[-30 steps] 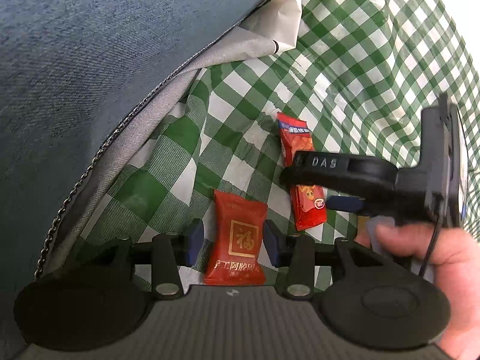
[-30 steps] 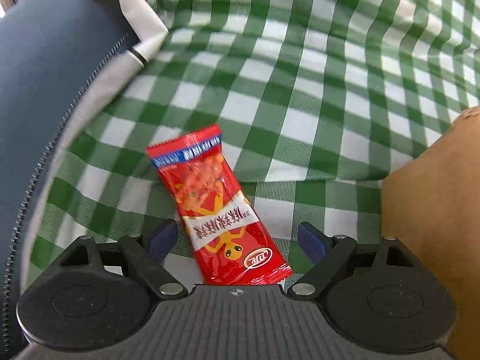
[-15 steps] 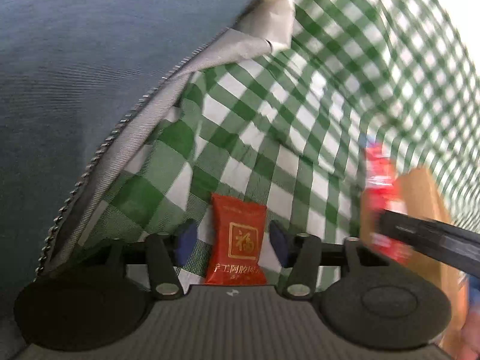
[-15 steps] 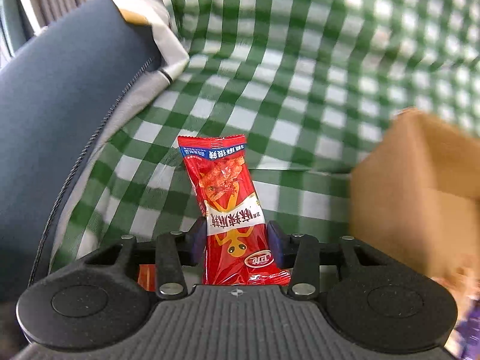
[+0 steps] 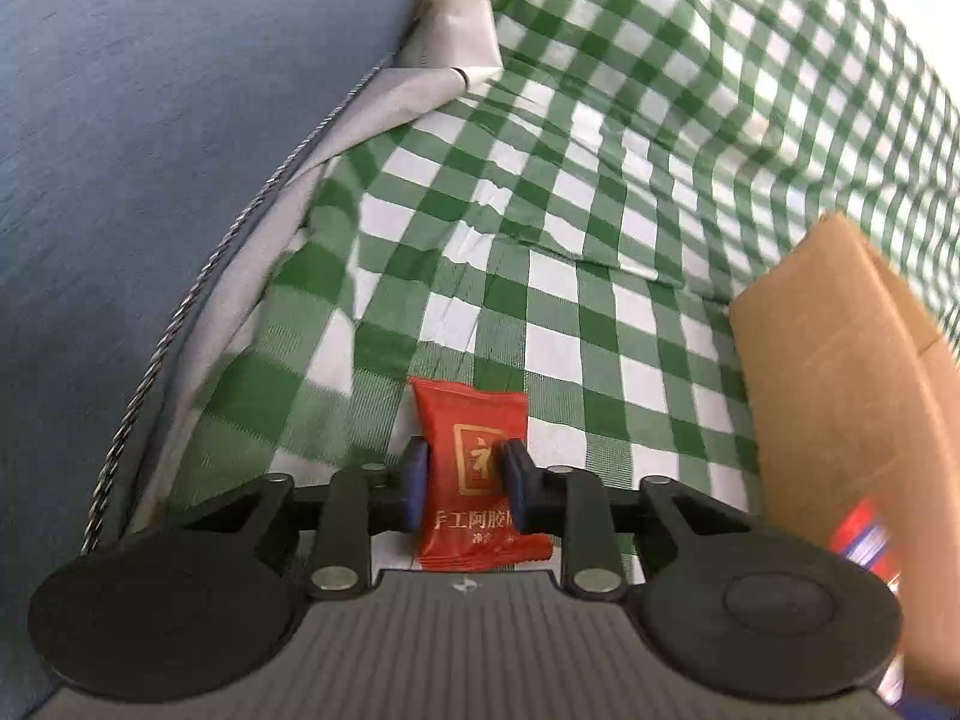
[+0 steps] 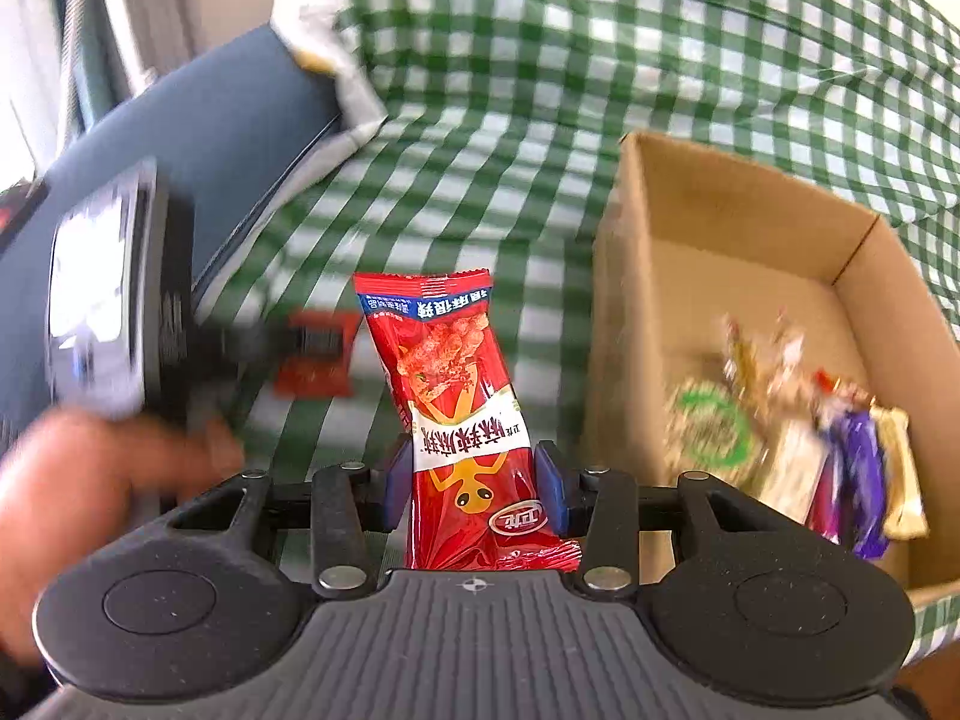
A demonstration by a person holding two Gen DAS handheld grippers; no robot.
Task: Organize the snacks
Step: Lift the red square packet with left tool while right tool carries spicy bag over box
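Observation:
My left gripper (image 5: 461, 480) is shut on a small red square snack packet (image 5: 474, 462) with gold print, low over the green checked cloth (image 5: 570, 210). My right gripper (image 6: 474, 480) is shut on a long red snack packet (image 6: 462, 420) with a blue top band, held upright above the cloth. An open cardboard box (image 6: 750, 240) stands to the right, with several wrapped snacks (image 6: 852, 456) inside. The box's outer wall (image 5: 840, 390) shows at the right of the left wrist view. In the right wrist view the left gripper and the small red packet (image 6: 315, 360) appear blurred at the left.
A blue fabric bag or cushion (image 5: 150, 180) with a zip edge fills the left side. A crumpled white wrapper (image 5: 462, 18) lies at its far end. The person's hand (image 6: 90, 480) is at the lower left of the right wrist view.
Both grippers have closed, each on its own red packet. The right one has lifted the long packet and swung right, so the open box has come into view.

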